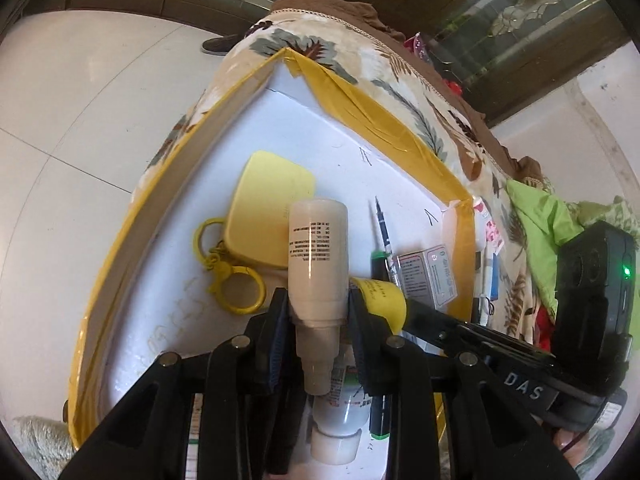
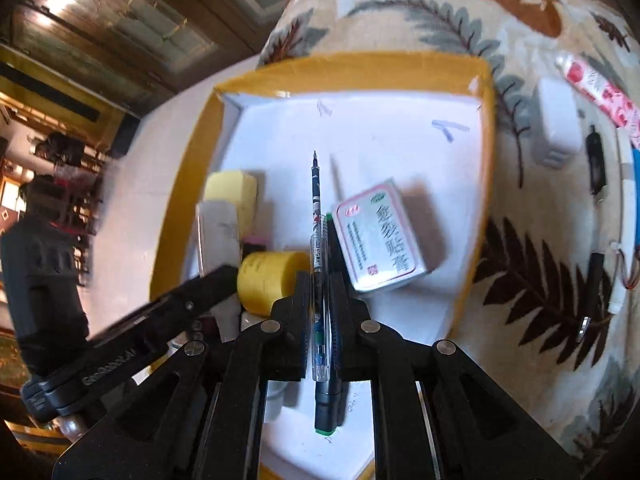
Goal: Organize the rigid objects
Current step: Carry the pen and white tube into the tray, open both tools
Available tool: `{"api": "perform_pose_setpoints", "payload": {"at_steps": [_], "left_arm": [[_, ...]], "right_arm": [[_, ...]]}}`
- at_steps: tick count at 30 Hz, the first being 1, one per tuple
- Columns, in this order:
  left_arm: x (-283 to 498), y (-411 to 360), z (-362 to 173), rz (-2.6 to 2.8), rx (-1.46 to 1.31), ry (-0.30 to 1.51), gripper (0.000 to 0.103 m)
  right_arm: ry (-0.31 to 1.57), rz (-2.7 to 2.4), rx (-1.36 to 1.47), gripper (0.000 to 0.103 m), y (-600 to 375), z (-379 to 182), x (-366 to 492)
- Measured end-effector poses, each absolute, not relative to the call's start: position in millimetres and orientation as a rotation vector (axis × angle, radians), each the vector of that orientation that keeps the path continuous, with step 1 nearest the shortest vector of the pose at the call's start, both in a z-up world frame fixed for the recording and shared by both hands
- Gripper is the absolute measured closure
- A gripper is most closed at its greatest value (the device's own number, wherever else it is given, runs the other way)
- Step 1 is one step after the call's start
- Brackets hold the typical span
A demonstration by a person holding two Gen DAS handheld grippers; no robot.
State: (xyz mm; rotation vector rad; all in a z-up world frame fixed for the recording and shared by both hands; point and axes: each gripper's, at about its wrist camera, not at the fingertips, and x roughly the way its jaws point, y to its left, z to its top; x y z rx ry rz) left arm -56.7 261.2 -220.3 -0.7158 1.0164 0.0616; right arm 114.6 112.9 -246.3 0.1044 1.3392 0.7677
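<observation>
A white box (image 1: 320,120) with yellow-taped rim sits on a leaf-print cloth. My left gripper (image 1: 318,304) is shut on a beige bottle (image 1: 318,248), held over the box interior. My right gripper (image 2: 320,292) is shut on a clear pen (image 2: 318,264), its tip pointing toward the far wall of the box (image 2: 360,76). Inside lie a yellow case (image 1: 268,204) with key rings, a yellow cylinder (image 2: 268,280), a white medicine box (image 2: 380,236), a green-capped marker (image 2: 328,408) and a white bottle (image 1: 340,420).
On the cloth right of the box lie a white adapter (image 2: 558,128), a red-white tube (image 2: 600,92), a black stick (image 2: 596,164) and a white-blue pen (image 2: 626,184). Green fabric (image 1: 536,216) lies beyond. White tiled floor (image 1: 80,120) is on the left.
</observation>
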Motion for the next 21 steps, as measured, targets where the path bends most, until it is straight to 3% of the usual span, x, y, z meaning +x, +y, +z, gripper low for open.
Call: {"api": "perform_pose_setpoints", "payload": {"at_steps": [2, 7, 9, 13, 21], "left_arm": [[-59, 262, -221, 0.066, -0.733, 1.006, 0.070], [-81, 272, -210, 0.067, -0.822, 0.931, 0.036], [-96, 271, -196, 0.074, -0.830, 0.881, 0.035], [-127, 258, -172, 0.101, -0.781, 0.848, 0.035], [-232, 227, -113, 0.212, -0.574, 0.814, 0.035]], "right_arm": [[1.333, 0.750, 0.066, 0.094, 117, -245, 112], [1.325, 0.773, 0.028, 0.093, 124, -244, 107], [1.297, 0.789, 0.041, 0.090, 121, -236, 103], [1.199, 0.807, 0.083, 0.062, 106, -213, 95], [1.086, 0.882, 0.290, 0.062, 74, -181, 79]]}}
